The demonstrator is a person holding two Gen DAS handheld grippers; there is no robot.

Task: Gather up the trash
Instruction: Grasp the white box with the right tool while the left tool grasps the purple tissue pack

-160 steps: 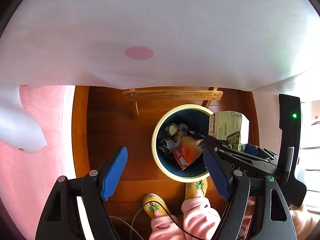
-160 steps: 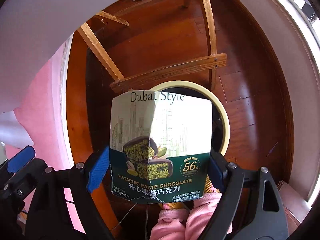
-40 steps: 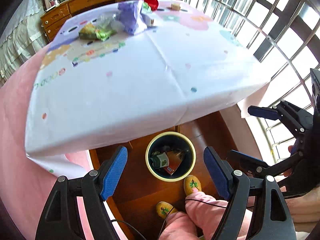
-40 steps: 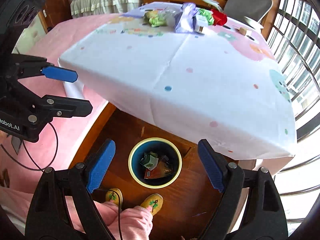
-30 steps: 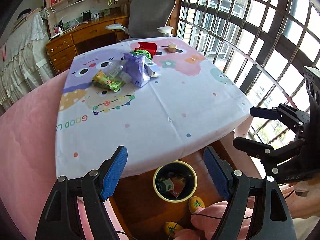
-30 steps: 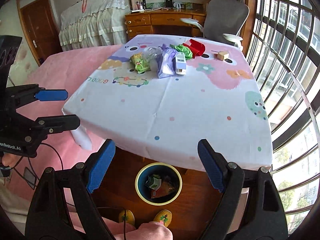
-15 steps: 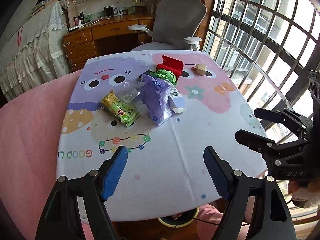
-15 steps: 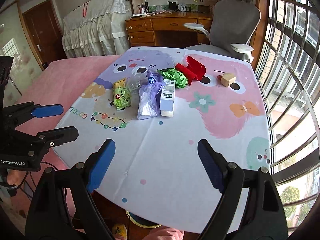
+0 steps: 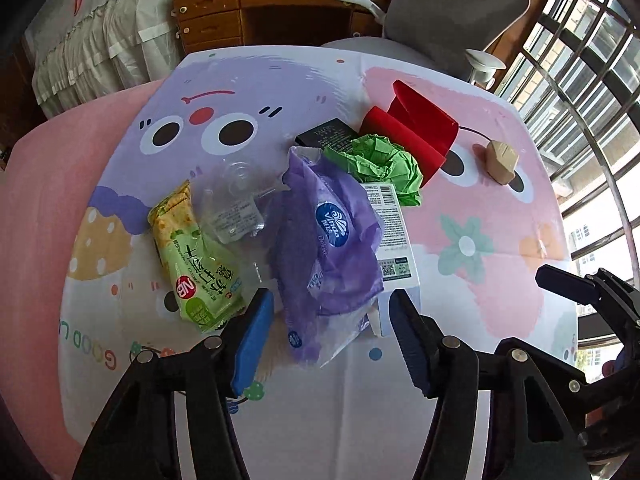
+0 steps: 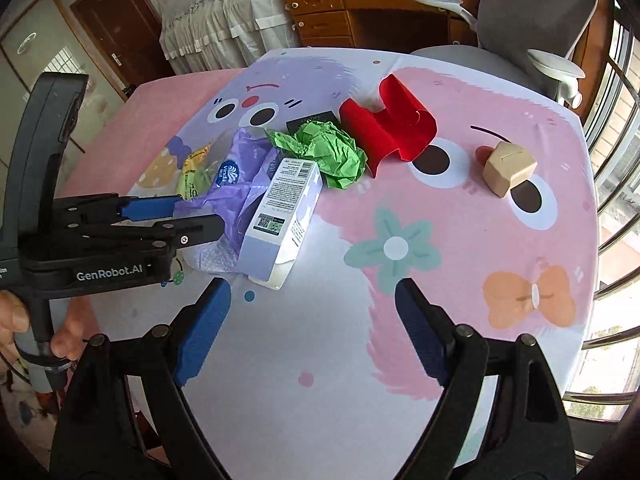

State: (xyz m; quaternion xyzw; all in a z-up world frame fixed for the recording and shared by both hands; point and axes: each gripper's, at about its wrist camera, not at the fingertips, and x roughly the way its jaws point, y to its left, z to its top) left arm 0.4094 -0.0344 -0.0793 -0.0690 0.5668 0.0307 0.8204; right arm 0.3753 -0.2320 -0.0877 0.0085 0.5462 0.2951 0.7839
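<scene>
Trash lies in a heap on the cartoon tablecloth (image 9: 480, 208). A purple tissue wrapper (image 9: 332, 240) lies in the middle, with a green snack packet (image 9: 192, 256) to its left and a white carton (image 9: 394, 236) to its right. Behind them are a clear plastic cup (image 9: 236, 204), crumpled green paper (image 9: 380, 164), a black box (image 9: 326, 136) and a red folded box (image 9: 412, 128). My left gripper (image 9: 332, 336) is open, its fingers straddling the wrapper's near end. My right gripper (image 10: 312, 328) hangs open over bare cloth, just short of the carton (image 10: 284, 216).
A small tan box (image 10: 506, 168) sits apart at the right of the table. A grey office chair (image 10: 532, 12) and a wooden desk (image 10: 360, 4) stand behind the table. Window bars (image 9: 580, 40) run along the right. A hand (image 10: 24, 328) holds the left gripper's handle.
Both grippers rose from the bin under the table and moved in over the tabletop. The left one now reaches the purple wrapper and has narrowed. The chocolate box is gone from the right gripper.
</scene>
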